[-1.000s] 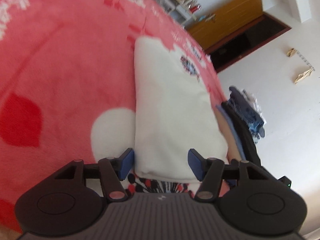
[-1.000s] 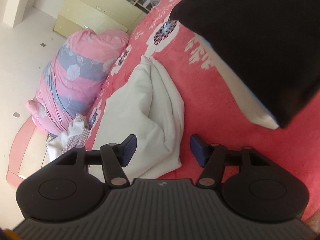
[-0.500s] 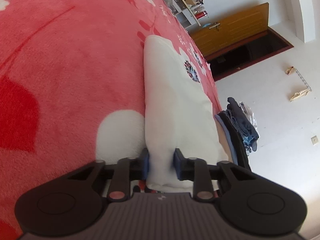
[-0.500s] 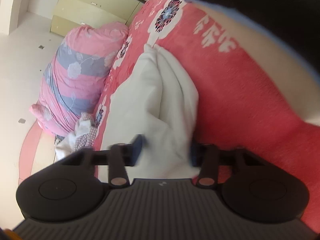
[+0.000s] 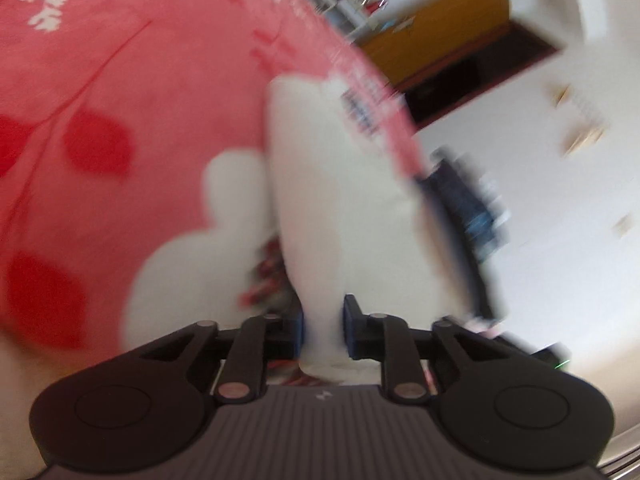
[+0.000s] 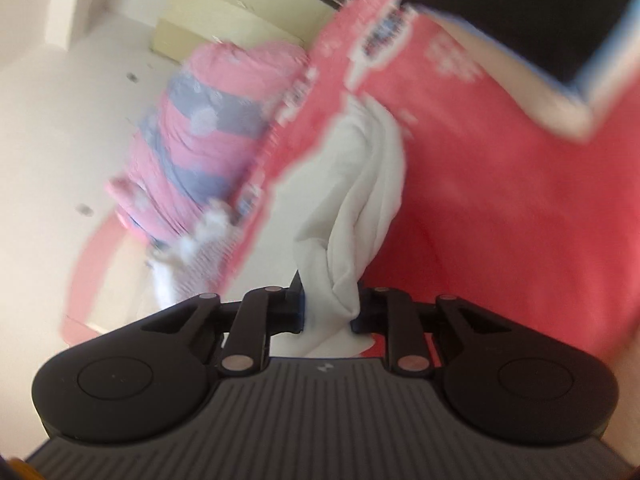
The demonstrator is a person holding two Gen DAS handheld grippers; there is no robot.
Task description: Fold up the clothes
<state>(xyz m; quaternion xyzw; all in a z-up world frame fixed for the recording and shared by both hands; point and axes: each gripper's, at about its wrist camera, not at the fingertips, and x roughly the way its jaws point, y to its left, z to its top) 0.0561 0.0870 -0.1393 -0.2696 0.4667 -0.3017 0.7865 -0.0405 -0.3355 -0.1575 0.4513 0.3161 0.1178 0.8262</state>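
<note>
A white garment lies in a long folded strip on the pink and red bed blanket. My left gripper holds its near end: the blue pads press on the cloth from both sides, and the jaws are opening slightly. In the right wrist view the same white garment runs away from me in loose folds over the blanket. My right gripper is shut on the bunched near corner. Both views are blurred by motion.
Past the bed's right edge are a dark pile of clothes and a brown door. A pink and grey bedding bundle and a cream cabinet stand on the floor. A dark sleeve hangs over the bed.
Both grippers went from open, straddling the garment's near edge, to shut on it. Both have since shifted sideways with the cloth, which now bunches up between the pads.
</note>
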